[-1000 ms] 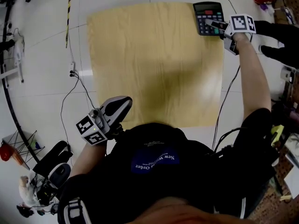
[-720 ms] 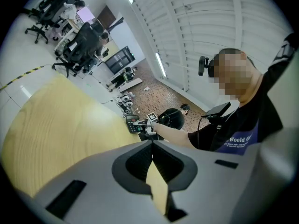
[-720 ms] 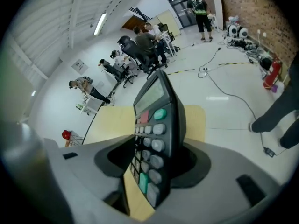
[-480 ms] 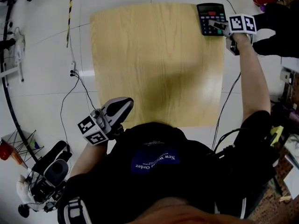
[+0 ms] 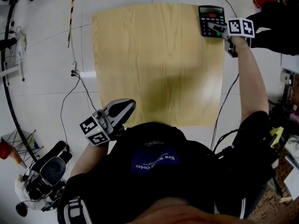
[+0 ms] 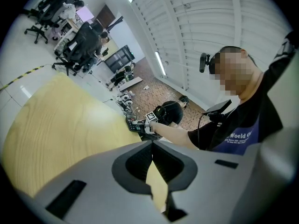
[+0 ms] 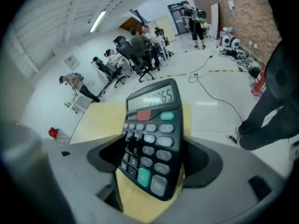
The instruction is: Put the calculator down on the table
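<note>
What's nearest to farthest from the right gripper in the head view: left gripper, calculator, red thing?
1. Calculator, between the right gripper's opening jaws, far right corner.
2. Left gripper, near left.
3. Red thing, floor, far left.

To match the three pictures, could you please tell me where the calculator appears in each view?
Head view: calculator on the table, at its far right corner.
Left gripper view: calculator small, near centre, at the table's edge.
Right gripper view: calculator large, filling the centre.
Shared landmark: the light wooden table top.
</note>
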Demonstrator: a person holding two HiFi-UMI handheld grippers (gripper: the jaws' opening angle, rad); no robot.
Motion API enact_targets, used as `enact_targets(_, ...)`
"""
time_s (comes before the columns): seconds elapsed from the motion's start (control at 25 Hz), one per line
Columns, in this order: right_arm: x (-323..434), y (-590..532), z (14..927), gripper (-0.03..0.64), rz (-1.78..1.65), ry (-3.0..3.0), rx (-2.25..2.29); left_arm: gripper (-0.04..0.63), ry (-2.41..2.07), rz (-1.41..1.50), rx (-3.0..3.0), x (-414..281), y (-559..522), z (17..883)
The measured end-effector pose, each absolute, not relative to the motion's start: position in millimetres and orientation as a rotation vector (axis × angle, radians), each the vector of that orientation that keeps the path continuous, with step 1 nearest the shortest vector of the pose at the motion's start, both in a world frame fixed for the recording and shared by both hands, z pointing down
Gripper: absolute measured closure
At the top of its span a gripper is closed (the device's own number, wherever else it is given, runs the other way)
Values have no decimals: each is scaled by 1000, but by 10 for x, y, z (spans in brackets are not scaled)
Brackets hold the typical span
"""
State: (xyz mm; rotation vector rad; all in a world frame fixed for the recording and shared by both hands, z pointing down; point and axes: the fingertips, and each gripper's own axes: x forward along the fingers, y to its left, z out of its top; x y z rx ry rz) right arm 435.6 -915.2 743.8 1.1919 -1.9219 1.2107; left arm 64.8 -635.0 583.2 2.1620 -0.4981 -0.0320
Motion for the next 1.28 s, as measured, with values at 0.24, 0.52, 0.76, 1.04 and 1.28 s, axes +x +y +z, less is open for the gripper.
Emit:
enact_targets(0.24,4405,-9134,7457,244,1051,-1864,1202,588,-510,-39,2170,611,-6340,5786)
enact_targets(0.52,4410,-8972,7139,244,946,-1906,1318,588,-512,-51,2186,516,-6167,5717)
enact_targets(0.76,3934,-8631,6396,245,925,-2190,1323,588,-533,-79,2240,381,-6206,5525)
enact_targets(1.04,3215,-7850,4803,442,826,-2729,1209,588,-554,-158,2406,224,-6335,4793)
enact_targets(1.28,2741,-6904,3613,629,440,-2960,1131,588,-571,-270,2549,76,-6338,4025)
